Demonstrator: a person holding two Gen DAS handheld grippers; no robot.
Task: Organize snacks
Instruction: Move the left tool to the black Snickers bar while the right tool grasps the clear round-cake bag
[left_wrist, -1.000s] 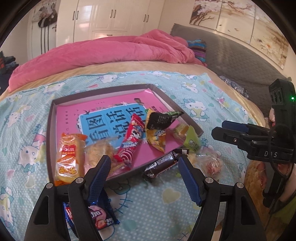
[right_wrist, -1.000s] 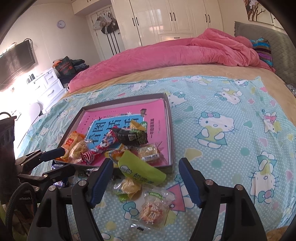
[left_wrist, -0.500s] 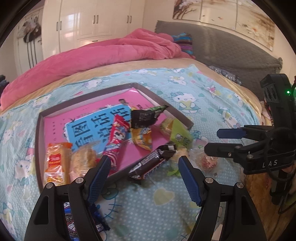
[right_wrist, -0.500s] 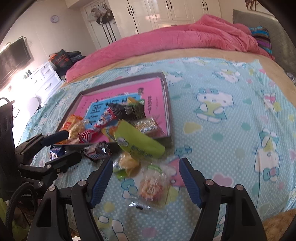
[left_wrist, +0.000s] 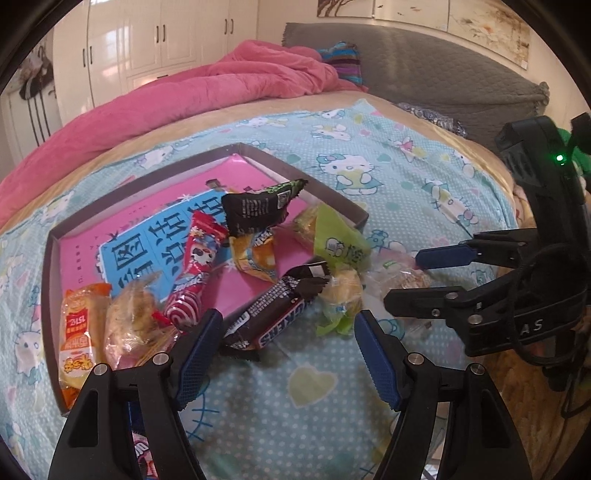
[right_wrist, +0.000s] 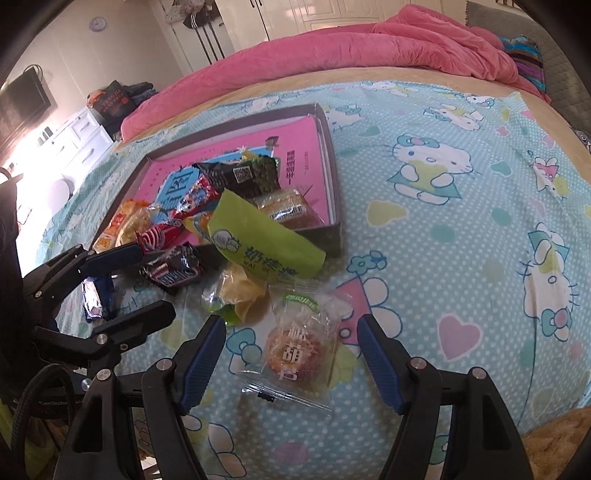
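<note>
Pink tray (left_wrist: 207, 155) — green packet (right_wrist: 258, 236).

A pink quilt (left_wrist: 177, 99) lies bunched along the far side of the bed, beyond the blue cartoon-cat sheet (right_wrist: 461, 206). A striped pillow (left_wrist: 341, 61) sits at the quilt's right end. Behind the quilt stand white wardrobes (left_wrist: 155, 40); a round wall clock (right_wrist: 98, 24) hangs up left of it.
</note>
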